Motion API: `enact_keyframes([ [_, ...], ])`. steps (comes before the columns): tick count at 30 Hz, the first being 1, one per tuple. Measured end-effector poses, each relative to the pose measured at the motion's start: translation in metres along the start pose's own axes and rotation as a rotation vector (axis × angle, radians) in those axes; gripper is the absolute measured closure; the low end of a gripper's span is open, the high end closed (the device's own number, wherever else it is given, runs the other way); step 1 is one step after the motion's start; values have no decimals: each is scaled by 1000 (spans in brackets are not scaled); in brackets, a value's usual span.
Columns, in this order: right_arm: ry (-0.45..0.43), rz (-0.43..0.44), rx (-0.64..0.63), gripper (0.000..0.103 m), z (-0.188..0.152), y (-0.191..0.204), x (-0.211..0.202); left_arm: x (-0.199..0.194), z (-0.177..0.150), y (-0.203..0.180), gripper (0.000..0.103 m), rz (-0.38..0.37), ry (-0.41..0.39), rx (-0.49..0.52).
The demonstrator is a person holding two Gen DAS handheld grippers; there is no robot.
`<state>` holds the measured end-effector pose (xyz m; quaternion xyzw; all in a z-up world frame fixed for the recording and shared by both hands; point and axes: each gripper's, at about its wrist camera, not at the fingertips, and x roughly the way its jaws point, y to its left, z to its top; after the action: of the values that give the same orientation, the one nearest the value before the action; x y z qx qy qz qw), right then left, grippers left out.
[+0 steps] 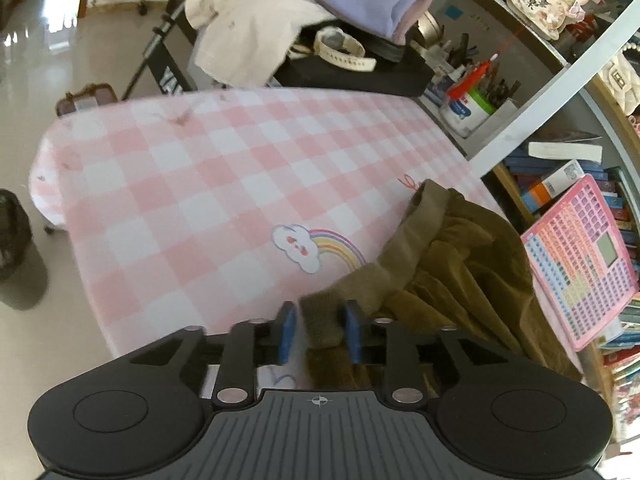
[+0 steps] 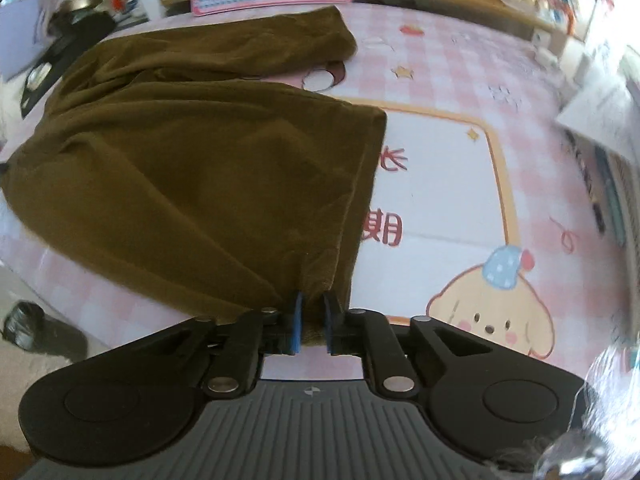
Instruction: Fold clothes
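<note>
Both hand-held grippers flank the olive garment (image 2: pixel 208 152): left (image 1: pixel 320 330) released, right (image 2: pixel 311 326) pinching its hem.

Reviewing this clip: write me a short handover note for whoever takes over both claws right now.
Left claw: jaws apart, the ribbed cuff of the olive garment lies between the pads, not pinched.
Right claw: jaws nearly closed, a hem edge of the same garment sits between the pads; grip looks light at best.
Garment: on the pink checked table cover, partly doubled over and still wrinkled.
Left to do: smooth it, finish the folds, then the clothes piled beyond the table.
</note>
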<state>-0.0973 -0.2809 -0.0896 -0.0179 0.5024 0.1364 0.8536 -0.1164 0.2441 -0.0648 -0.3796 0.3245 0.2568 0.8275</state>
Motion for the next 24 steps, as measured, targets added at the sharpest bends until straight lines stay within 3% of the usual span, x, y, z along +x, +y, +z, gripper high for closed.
enact_keyframes([
  [2, -42, 7, 9, 67, 3, -4, -8, -10, 3, 3, 42, 21, -26, 12],
  [3, -66, 25, 13, 64, 6, -8, -12, -15, 5, 6, 41, 27, -39, 13],
  [7, -142, 70, 44, 64, 34, -25, -17, -37, 14, 12, 41, 28, -85, 22],
  [11, -195, 129, 55, 64, 80, -32, -3, -43, 29, -3, 41, -29, -115, 82],
  [14, -220, 155, 38, 64, 117, -26, 14, -33, 44, -22, 41, -102, -110, 127],
  [19, -227, 152, 31, 63, 181, -19, 49, 11, 69, -52, 41, -136, -62, 176],
  [24, -202, 140, 121, 63, 247, -37, 96, 45, 79, -80, 41, -169, -22, 230],
])
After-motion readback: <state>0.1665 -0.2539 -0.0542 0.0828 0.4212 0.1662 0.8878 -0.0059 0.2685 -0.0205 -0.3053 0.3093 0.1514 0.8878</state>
